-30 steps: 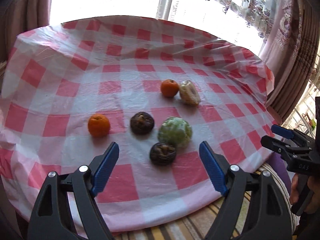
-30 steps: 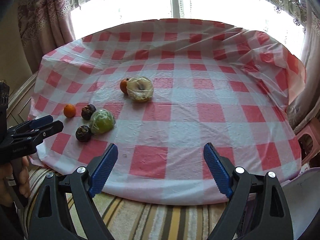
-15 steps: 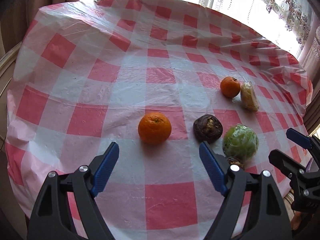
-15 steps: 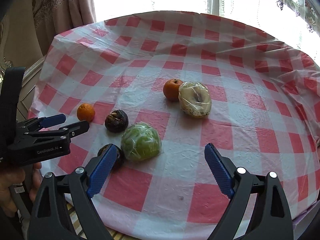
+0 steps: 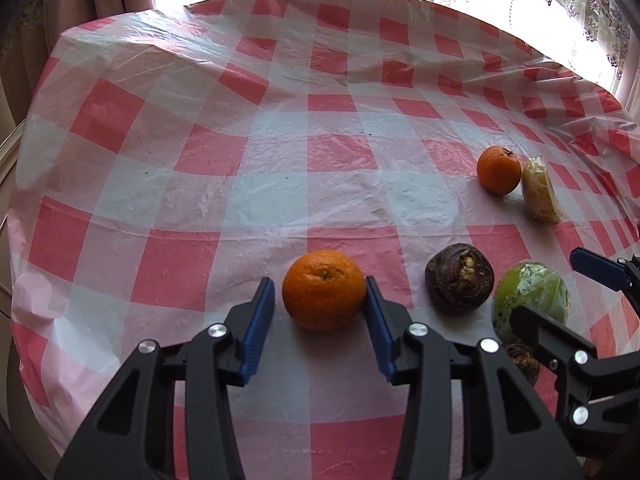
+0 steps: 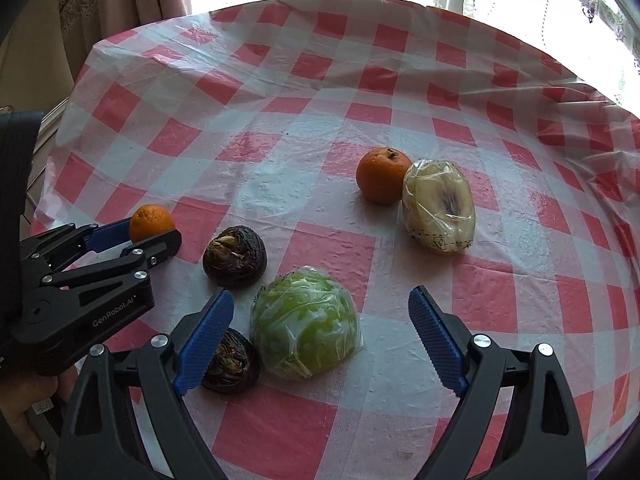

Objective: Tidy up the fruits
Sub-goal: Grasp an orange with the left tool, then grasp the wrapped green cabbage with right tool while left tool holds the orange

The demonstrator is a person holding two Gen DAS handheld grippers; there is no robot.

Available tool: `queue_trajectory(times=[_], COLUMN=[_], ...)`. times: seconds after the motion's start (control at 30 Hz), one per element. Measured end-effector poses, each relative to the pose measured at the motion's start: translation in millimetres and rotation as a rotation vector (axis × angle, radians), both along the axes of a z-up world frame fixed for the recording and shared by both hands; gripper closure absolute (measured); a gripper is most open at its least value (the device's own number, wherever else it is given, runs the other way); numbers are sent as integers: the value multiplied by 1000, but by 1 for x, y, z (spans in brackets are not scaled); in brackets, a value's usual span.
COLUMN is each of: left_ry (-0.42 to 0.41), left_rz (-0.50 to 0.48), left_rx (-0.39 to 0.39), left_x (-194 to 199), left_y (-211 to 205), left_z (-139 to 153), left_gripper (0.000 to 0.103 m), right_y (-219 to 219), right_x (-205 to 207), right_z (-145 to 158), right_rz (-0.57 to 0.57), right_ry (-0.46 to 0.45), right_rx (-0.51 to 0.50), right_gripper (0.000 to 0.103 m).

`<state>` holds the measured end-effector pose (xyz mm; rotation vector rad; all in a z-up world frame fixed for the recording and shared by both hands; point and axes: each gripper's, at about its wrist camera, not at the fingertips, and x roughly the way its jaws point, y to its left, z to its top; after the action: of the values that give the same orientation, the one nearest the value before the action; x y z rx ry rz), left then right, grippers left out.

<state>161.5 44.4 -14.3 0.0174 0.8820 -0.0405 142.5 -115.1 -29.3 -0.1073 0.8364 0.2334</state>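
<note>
**Left claw bracketing an orange, right claw spread over the wrapped green fruit**

Left wrist view: the left gripper (image 5: pixel 320 300) is straddling the near orange (image 5: pixel 324 289), which is sitting on the red-and-white checked tablecloth (image 5: pixel 200 184). Its right blue pad (image 5: pixel 376 332) is lying against the orange's side, while the left pad (image 5: pixel 259 328) is standing just clear of the peel with a sliver of cloth showing between, so the jaws are narrowed around the fruit but not yet pinching it. To the right, a dark wrinkled fruit (image 5: pixel 459 278) is resting near the orange, and beyond it the green fruit in plastic wrap (image 5: pixel 532 292) is partly hidden by the right gripper (image 5: pixel 560 296), which is reaching in from the right edge. A second dark fruit (image 5: pixel 520 360) is peeking out below that. Farther back, a second orange (image 5: pixel 499 169) is touching a pale wrapped fruit (image 5: pixel 541 190).

Right wrist view: the right gripper (image 6: pixel 320 340) is holding its jaws wide apart, gripping nothing. The green wrapped fruit (image 6: pixel 306 322) is lying between its fingers, nearer the left one and touching neither. The near dark fruit (image 6: pixel 232 362) is sitting just behind the left blue pad (image 6: pixel 204 340), pressed against the green one. The other dark fruit (image 6: pixel 235 257) is lying a little farther back. At the left edge the left gripper (image 6: pixel 148 232) is framing the small orange (image 6: pixel 151 222). The far orange (image 6: pixel 382 175) and pale wrapped fruit (image 6: pixel 439 212) are touching mid-table.
</note>
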Motion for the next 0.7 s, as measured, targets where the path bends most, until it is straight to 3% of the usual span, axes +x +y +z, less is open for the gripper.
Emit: queue_trajectory(times=[0.33,0.7], left_ry=[-12,-51], left_rz=[9,-13], left_rx=[-45,-41], left_x=[-7,-18], left_y=[6,0], left_z=[1,9], left_gripper=[65,65], right_y=[1,-25], right_x=[1,-1], right_z=[-8,-10], right_rz=[-1,-61], right_ry=[28,53], right_rx=[-10,-6], right_gripper=[29,29])
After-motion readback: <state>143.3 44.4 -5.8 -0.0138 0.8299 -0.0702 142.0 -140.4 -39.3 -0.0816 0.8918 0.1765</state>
